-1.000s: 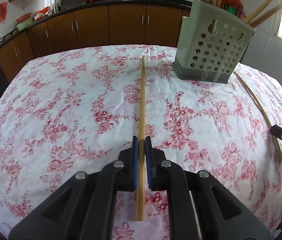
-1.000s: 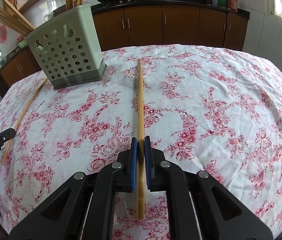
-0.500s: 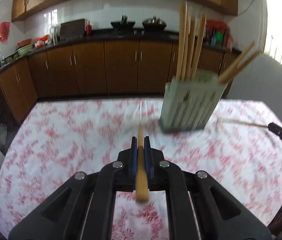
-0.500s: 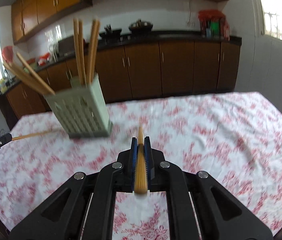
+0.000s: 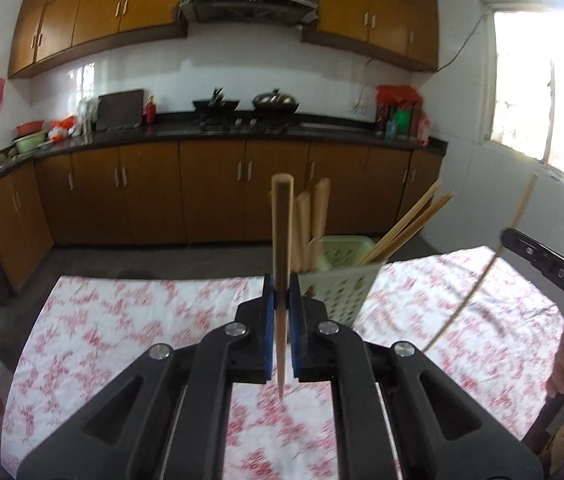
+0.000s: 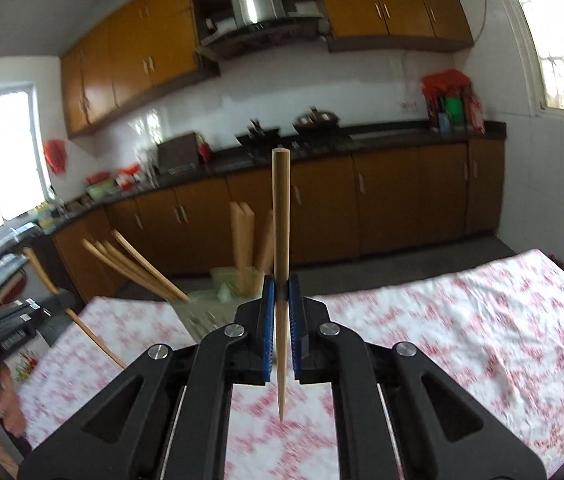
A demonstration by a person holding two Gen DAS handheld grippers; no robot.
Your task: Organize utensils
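Each clamped on one chopstick, the left gripper point(image 5: 281, 300) and right gripper point(image 6: 281, 300) hold theirs above the floral tablecloth point(image 5: 130, 320), near the chopstick-filled green holder point(image 5: 342, 284).

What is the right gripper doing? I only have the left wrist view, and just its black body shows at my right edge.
Observer: The right gripper is shut on a chopstick, with a blue pad pressed on each side.
Operator: Which end of the stick is up?
Observer: The blunt, thicker end is up. The thin tip hangs below the pads, over the floral cloth.
Operator: Where is the holder from that side?
Observer: The green holder sits just beyond the gripper and a little to the left in the picture. It is blurred and partly hidden by the fingers. The stored chopsticks stick up out of it.
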